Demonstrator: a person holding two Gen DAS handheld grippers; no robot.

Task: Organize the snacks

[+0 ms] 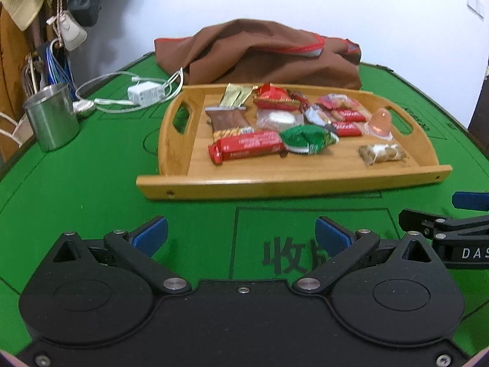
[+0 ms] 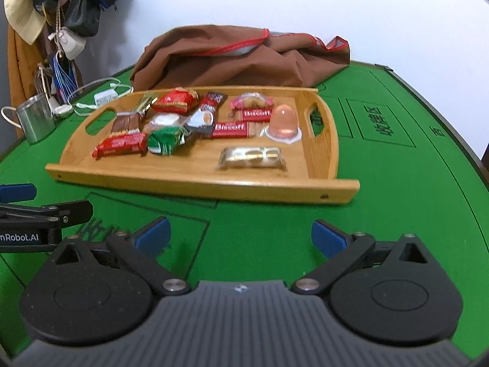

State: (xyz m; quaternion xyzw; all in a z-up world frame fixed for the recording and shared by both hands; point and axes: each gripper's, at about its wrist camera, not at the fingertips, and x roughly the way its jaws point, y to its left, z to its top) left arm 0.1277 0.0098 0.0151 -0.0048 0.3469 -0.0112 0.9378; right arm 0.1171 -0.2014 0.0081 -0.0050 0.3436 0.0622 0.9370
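A shiny steel cup [image 1: 52, 116] stands at the left of the green felt table [image 1: 91, 183]. Near it lies a white charger with its cord [image 1: 143, 91]. In the middle sits a wooden tray with handle holes [image 1: 290, 183], its long side going left to right. Snacks lie in it. A long red bar [image 1: 246, 146] lies left to right, just beside a green crinkly packet [image 1: 307, 139]. Further right a pink jelly cup [image 1: 380, 122] stands upright, and a clear pack of nuts [image 1: 382, 153] lies left to right near the front. A brown cloth bag [image 1: 259, 52] slumps behind the tray. The left tongs [image 1: 241, 238] and the right tongs [image 2: 241, 235] are both wide apart, holding nothing, low over the table in front of the tray.
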